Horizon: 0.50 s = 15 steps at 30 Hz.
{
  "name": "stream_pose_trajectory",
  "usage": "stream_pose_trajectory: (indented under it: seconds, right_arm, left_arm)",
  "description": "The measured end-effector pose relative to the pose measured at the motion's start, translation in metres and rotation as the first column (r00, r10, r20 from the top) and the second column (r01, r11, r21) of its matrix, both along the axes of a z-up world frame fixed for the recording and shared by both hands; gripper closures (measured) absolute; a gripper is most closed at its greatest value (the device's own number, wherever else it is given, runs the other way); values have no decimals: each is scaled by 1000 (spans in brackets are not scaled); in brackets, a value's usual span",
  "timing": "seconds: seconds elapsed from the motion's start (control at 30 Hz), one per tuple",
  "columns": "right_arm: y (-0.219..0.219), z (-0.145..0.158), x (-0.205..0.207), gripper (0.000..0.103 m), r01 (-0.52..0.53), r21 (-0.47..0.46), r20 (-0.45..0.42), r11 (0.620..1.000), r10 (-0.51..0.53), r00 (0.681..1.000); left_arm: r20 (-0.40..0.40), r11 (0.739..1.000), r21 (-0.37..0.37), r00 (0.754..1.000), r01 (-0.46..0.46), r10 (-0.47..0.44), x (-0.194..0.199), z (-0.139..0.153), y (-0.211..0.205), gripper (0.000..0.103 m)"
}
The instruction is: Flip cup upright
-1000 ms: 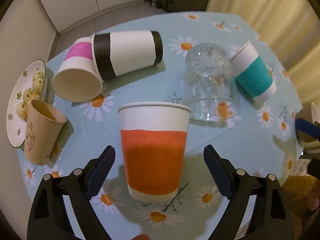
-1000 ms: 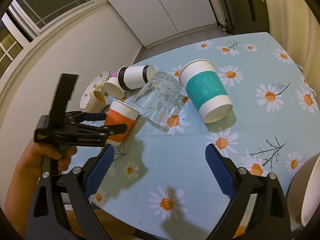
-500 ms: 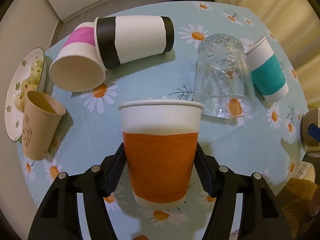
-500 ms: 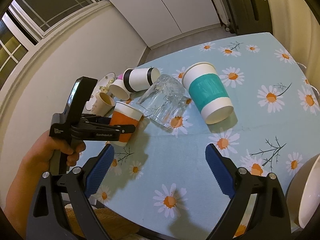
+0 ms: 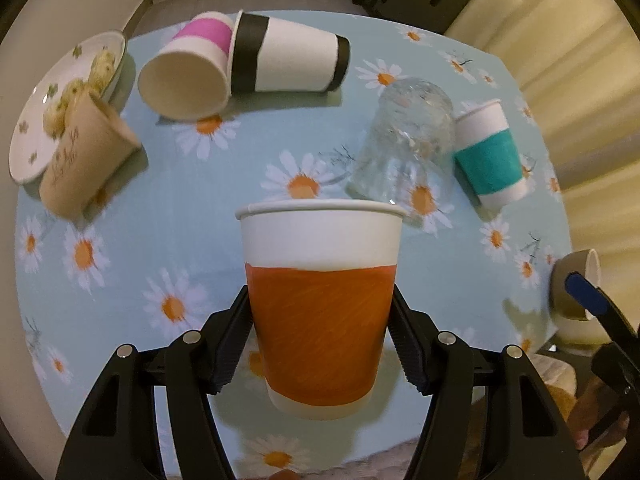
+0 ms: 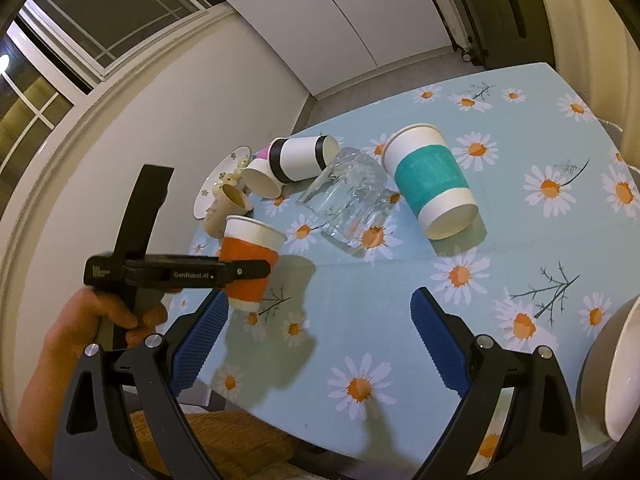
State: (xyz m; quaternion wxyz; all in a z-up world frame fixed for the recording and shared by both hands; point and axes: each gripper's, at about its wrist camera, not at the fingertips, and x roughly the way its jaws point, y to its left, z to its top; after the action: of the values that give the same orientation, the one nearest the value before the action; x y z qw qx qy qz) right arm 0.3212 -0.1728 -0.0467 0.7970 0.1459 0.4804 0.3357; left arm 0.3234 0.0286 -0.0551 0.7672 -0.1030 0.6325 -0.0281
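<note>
My left gripper is shut on an orange-banded paper cup, which is upright and held a little above the daisy tablecloth; it also shows in the right wrist view. A teal-banded cup lies on its side, mouth toward me. A clear glass lies tilted beside it. A black-banded cup and a pink-banded cup lie on their sides at the back. My right gripper is open and empty over the table's near part.
A beige cup stands by a plate of cookies at the left edge. A brown and white bowl sits at the right edge. A wall and window lie left of the table.
My left gripper closed on the orange cup and lifted it off the table. The right gripper stayed about where it was.
</note>
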Motion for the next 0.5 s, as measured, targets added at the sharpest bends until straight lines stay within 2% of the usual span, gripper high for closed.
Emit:
stream_pose_trajectory:
  seconds: [0.3, 0.5]
  right_arm:
    - [-12, 0, -8, 11, -12, 64, -60, 998, 16, 998]
    - [-18, -1, -11, 11, -10, 91, -88, 996, 18, 996]
  left_arm:
    - [-40, 993, -93, 997, -68, 65, -27, -19, -25, 40]
    - [-55, 993, -89, 996, -80, 76, -38, -28, -41, 40]
